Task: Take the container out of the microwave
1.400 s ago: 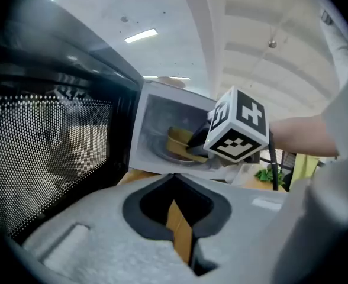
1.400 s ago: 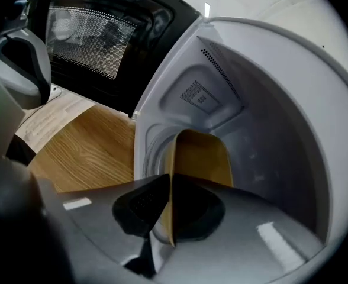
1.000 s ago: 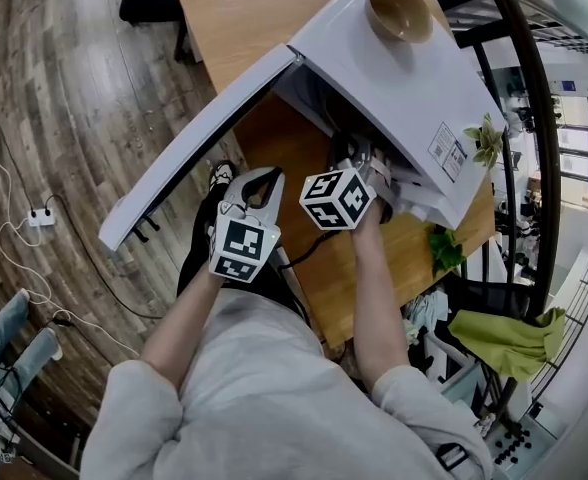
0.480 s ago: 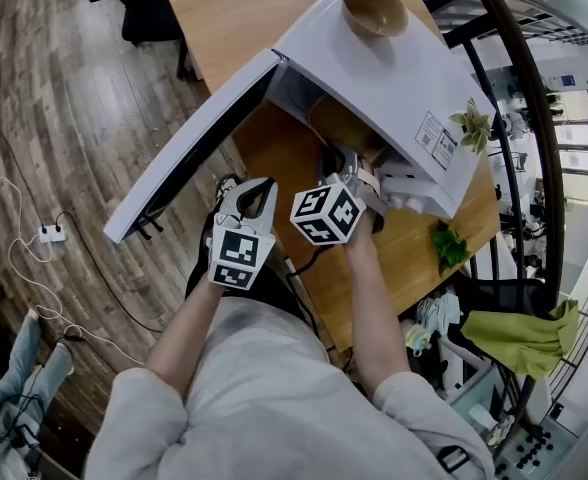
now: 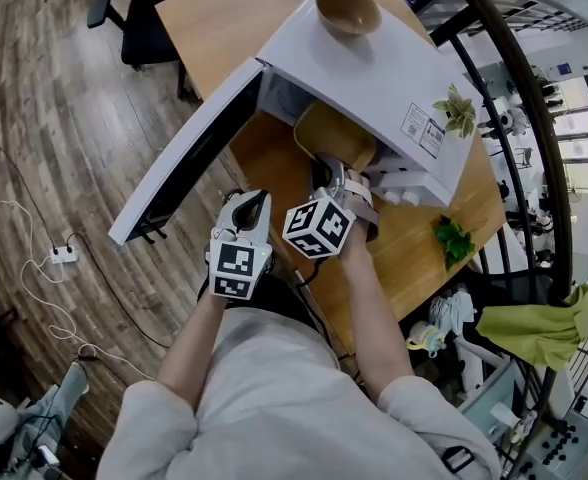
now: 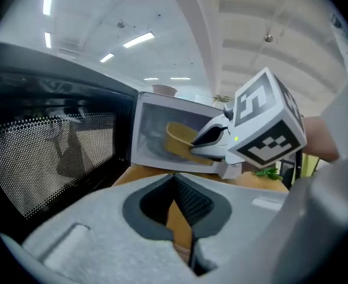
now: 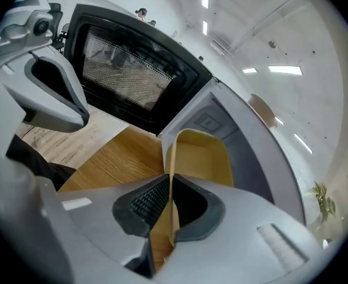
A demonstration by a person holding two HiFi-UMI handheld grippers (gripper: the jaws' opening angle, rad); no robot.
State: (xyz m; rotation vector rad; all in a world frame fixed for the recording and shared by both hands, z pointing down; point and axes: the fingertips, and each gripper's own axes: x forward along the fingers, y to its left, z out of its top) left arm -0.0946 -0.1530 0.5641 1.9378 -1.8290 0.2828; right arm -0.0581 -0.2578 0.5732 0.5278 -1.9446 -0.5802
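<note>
Tan container, white microwave, wood-grain table

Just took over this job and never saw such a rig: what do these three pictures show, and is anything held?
No robot: a person holds a two-jaw gripper in each hand. The head view looks down from their head; the other two look along each gripper's jaws. On the wooden table stands a white microwave, door open, a bowl on top. The right gripper is shut on the wall of the tan container at the microwave's mouth. The left gripper is shut, empty.
</note>
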